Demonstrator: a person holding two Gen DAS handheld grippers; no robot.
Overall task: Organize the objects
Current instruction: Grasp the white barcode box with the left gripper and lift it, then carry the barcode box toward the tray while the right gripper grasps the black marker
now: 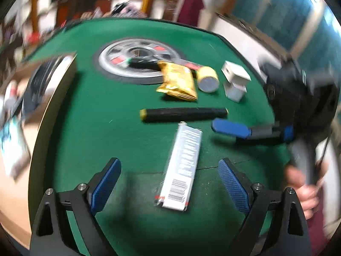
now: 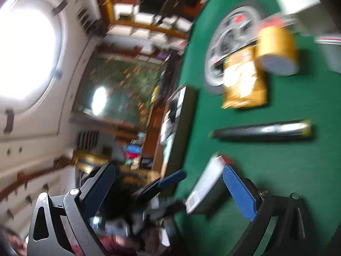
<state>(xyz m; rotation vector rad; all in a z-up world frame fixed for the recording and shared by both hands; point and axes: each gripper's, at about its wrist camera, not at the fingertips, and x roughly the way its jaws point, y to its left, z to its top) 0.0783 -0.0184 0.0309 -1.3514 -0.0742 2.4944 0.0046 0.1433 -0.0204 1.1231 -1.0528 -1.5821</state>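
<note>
1. Reaching for a first pick looks like the step in hand: the left gripper (image 1: 169, 183) points steeply down at the green table (image 1: 106, 106) with its jaws spread wide and nothing pressed between the pads.
2. Lying flat on the felt, the white packet (image 1: 181, 166) sits between the two blue pads, barcode end nearest the camera, long axis running away toward the far side and tilted slightly right. Neither pad touches it.
3. Next, I judge, the left gripper needs to sink onto the packet and close across its narrow width; it is thin and flat, so the pads must come right down to the felt to catch its edges.
4. The right gripper (image 2: 168, 188) is also wide and empty, hovering at the table's right side, one pad just beside the packet's far end.
5. Farther off lie a black marker (image 1: 183, 114) crosswise, then a gold snack bag (image 1: 178, 81), a yellow tape roll (image 1: 207, 79) and a white box (image 1: 235, 81), all near a round silver disc (image 1: 136, 60).
6. Blur is heavy in both views, so fine contact is hard to judge.
</note>
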